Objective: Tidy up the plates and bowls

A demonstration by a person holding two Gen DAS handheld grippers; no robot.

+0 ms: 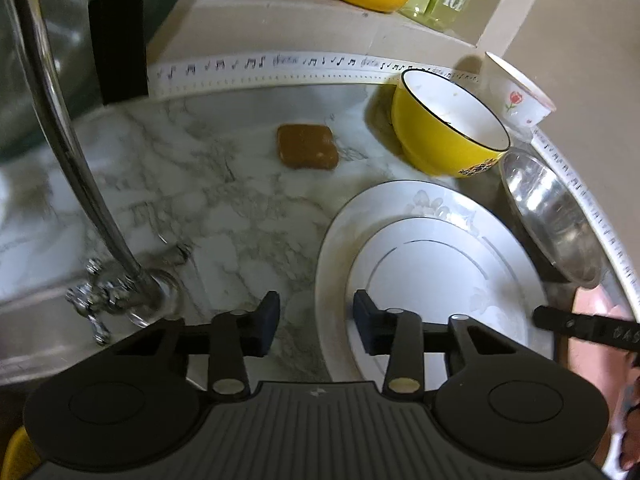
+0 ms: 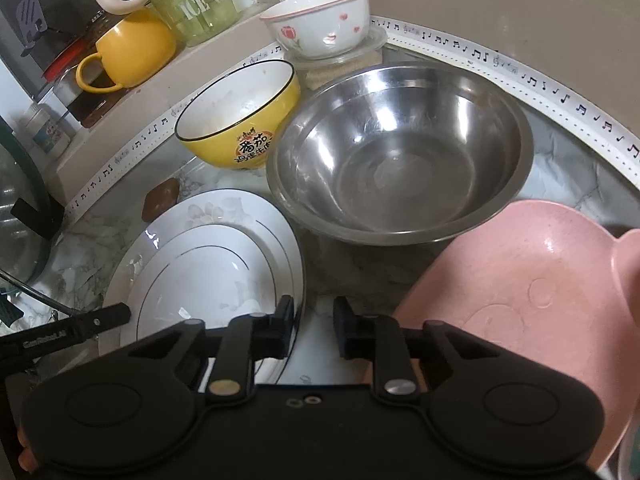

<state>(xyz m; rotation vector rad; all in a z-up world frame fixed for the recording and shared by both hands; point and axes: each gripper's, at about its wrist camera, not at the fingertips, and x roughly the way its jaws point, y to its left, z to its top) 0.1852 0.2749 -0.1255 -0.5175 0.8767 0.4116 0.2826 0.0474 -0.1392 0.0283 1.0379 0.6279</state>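
Observation:
Two white plates are stacked on the marble counter, a smaller plate (image 1: 436, 276) (image 2: 208, 280) on a larger one (image 1: 340, 240) (image 2: 224, 208). My left gripper (image 1: 316, 320) is open and straddles the larger plate's left rim, one finger over the counter and one over the plate. My right gripper (image 2: 315, 320) stands open with a narrow gap at the plates' right rim, its pads not pressing on it. Behind are a yellow bowl (image 1: 444, 136) (image 2: 240, 120), a steel bowl (image 1: 552, 216) (image 2: 400, 152) and a white flowered bowl (image 1: 516, 88) (image 2: 320, 20). A pink plate (image 2: 540, 276) lies at the right.
A chrome tap (image 1: 80, 168) rises at the left by the sink. A brown block (image 1: 308, 146) (image 2: 162, 196) lies on the counter behind the plates. A yellow mug (image 2: 132, 48) and a green jar (image 2: 200, 4) stand on the ledge. The flowered bowl rests on a clear container (image 2: 372, 46).

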